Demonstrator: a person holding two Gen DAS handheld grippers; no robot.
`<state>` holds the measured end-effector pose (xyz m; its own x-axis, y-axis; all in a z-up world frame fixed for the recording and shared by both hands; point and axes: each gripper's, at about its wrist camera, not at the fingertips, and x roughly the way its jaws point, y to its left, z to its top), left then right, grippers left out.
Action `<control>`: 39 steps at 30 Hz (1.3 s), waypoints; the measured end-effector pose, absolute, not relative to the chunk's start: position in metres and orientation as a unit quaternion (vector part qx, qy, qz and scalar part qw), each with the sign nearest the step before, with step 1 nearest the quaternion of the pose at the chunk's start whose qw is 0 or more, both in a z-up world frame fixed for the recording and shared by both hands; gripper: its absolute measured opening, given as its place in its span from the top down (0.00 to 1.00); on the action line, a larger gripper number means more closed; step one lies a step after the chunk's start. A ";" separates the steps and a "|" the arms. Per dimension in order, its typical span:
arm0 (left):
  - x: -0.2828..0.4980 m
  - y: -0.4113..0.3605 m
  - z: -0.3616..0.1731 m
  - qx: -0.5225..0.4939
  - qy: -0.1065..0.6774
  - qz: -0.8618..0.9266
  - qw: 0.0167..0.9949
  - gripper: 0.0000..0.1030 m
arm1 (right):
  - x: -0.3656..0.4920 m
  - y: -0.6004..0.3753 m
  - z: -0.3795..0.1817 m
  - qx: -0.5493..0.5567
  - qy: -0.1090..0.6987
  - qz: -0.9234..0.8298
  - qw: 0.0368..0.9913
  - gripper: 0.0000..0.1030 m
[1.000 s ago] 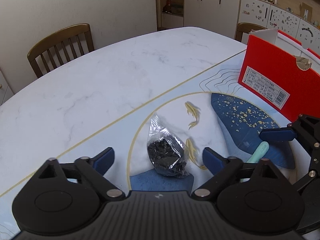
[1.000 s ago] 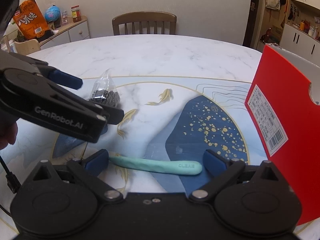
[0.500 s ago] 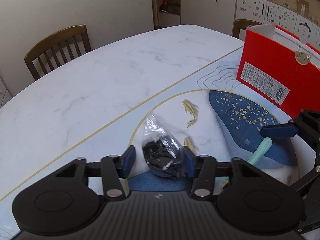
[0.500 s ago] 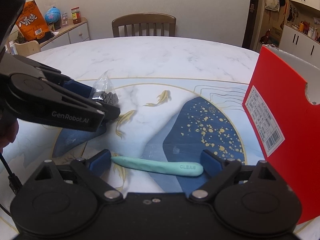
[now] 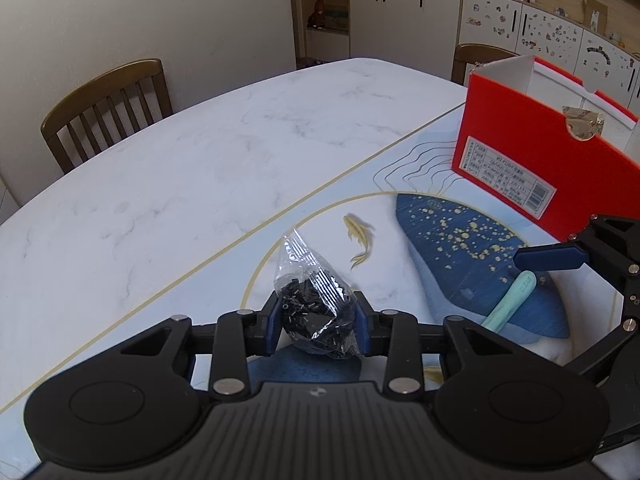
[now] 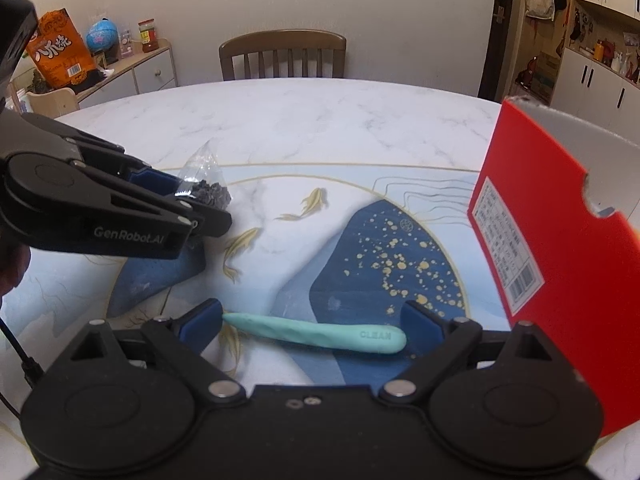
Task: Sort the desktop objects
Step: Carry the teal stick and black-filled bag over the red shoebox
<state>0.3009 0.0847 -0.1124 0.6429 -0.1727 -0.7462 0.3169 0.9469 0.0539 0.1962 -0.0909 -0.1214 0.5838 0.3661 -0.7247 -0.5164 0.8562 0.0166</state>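
My left gripper is shut on a clear plastic bag of small black parts, held just above the painted table mat. The bag also shows in the right wrist view, clamped in the left gripper. My right gripper is open, with its two blue pads either side of a mint-green stick marked CLEAN that lies flat on the mat. The stick also shows in the left wrist view, under the right gripper's finger.
An open red box with a white inside stands on the table at the right, close beside my right gripper. The marble table stretches left and back. Wooden chairs stand at its far edges.
My left gripper closed from wide open onto the bag of black parts and lifted it slightly. My right gripper stayed open around the green stick.
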 end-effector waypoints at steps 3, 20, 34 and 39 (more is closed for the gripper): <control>0.296 0.083 -0.106 0.087 0.399 -0.136 0.903 0.67 | 0.194 -0.095 -0.114 -0.097 0.378 0.250 0.886 0.07; 0.249 0.066 -0.058 0.067 0.378 -0.155 0.910 0.67 | 0.174 -0.130 -0.056 -0.084 0.355 0.258 0.895 0.07; 0.217 0.013 -0.014 0.071 0.349 -0.183 0.916 0.67 | 0.158 -0.183 -0.014 -0.079 0.326 0.256 0.907 0.07; 0.214 -0.014 -0.002 0.072 0.340 -0.196 0.917 0.67 | 0.160 -0.209 -0.001 -0.075 0.315 0.250 0.913 0.07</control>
